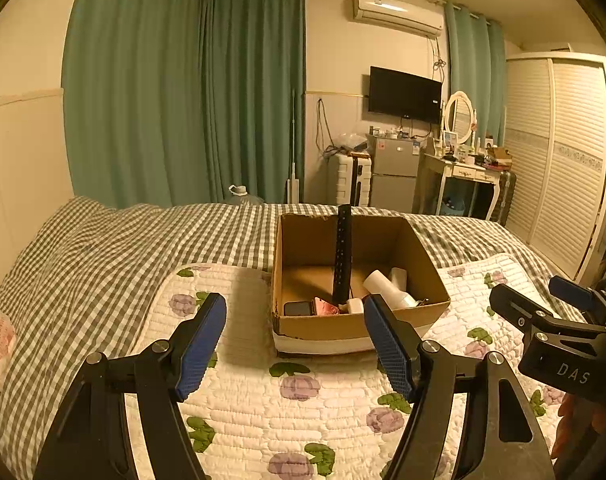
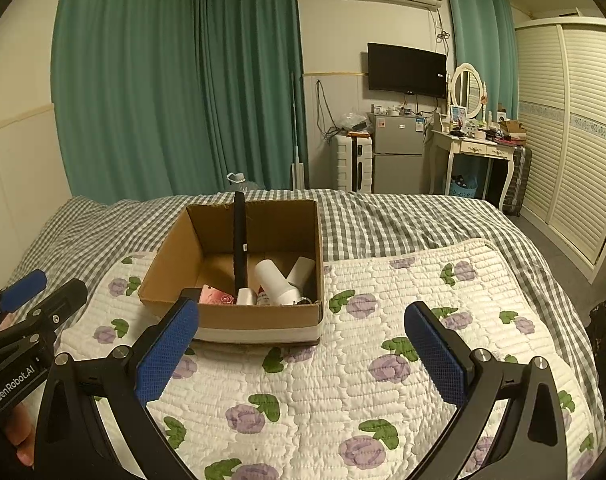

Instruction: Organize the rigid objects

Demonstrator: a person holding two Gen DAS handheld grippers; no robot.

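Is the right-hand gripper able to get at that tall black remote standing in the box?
Probably yes. The right gripper is open, the cardboard box has no lid, and the black remote sticks up above its rim with nothing in between.

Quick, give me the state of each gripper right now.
Left gripper: open, holding nothing, above the quilt.
Right gripper: open, holding nothing, in front of the cardboard box.

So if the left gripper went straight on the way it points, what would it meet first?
Probably the near wall of the cardboard box, dead ahead between the left gripper's open jaws; only floral quilt lies before it.
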